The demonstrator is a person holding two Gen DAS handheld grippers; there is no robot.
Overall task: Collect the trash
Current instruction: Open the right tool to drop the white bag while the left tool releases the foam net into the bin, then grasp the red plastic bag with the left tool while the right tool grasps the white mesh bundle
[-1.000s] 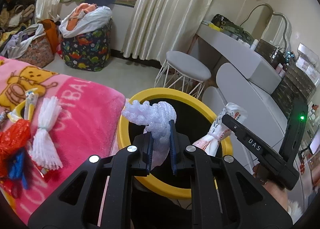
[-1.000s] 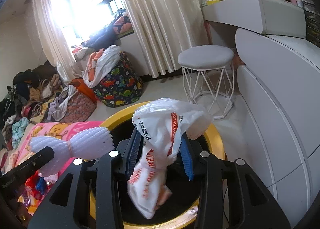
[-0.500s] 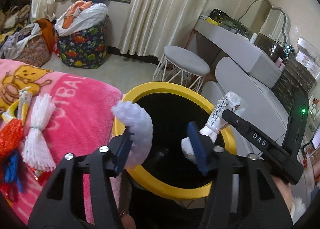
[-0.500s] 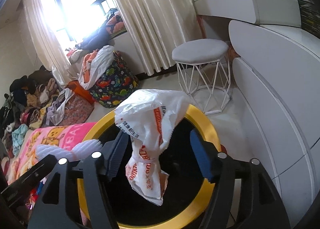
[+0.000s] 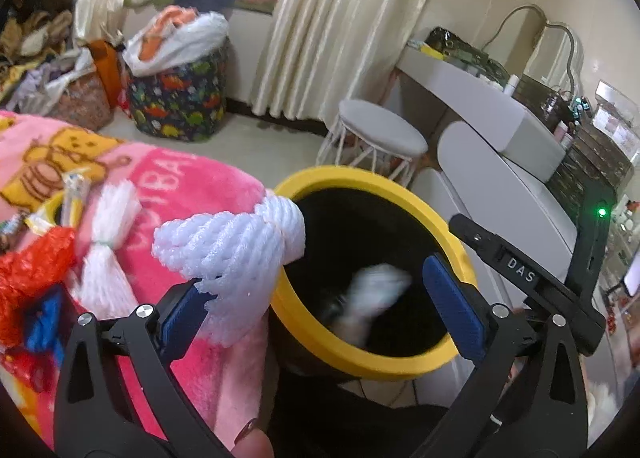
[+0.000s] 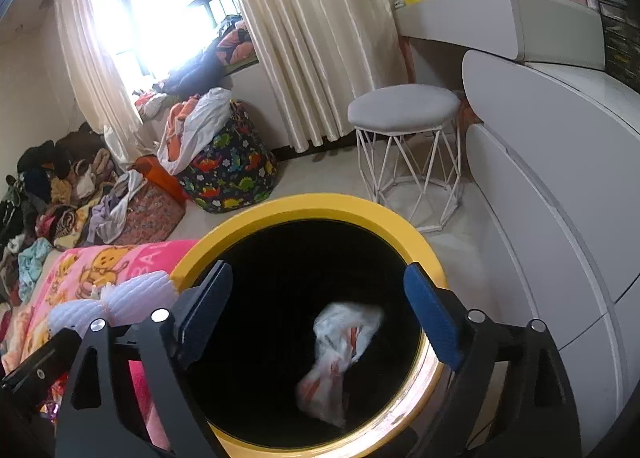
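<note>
A black bin with a yellow rim [image 5: 362,177] [image 6: 320,204] stands beside the bed. My left gripper [image 5: 320,302] is open above its near edge; a white foam net [image 5: 236,250] rests against its left finger, over the rim's left side, also visible in the right wrist view [image 6: 132,298]. My right gripper [image 6: 318,314] is open and empty above the bin mouth. A white plastic bag with red print [image 6: 340,354] is inside the bin, blurred, and shows in the left wrist view [image 5: 372,290].
A pink blanket [image 5: 180,186] on the left holds another white foam net [image 5: 108,258], red wrappers [image 5: 28,270] and other scraps. A white stool [image 6: 404,106] and a white dresser [image 6: 560,194] stand behind and right of the bin. Laundry bags [image 5: 176,98] lie by the curtain.
Both grippers opened. The plastic bag dropped from the right gripper into the bin. The foam net slipped from between the left fingers and now hangs against the left finger.
</note>
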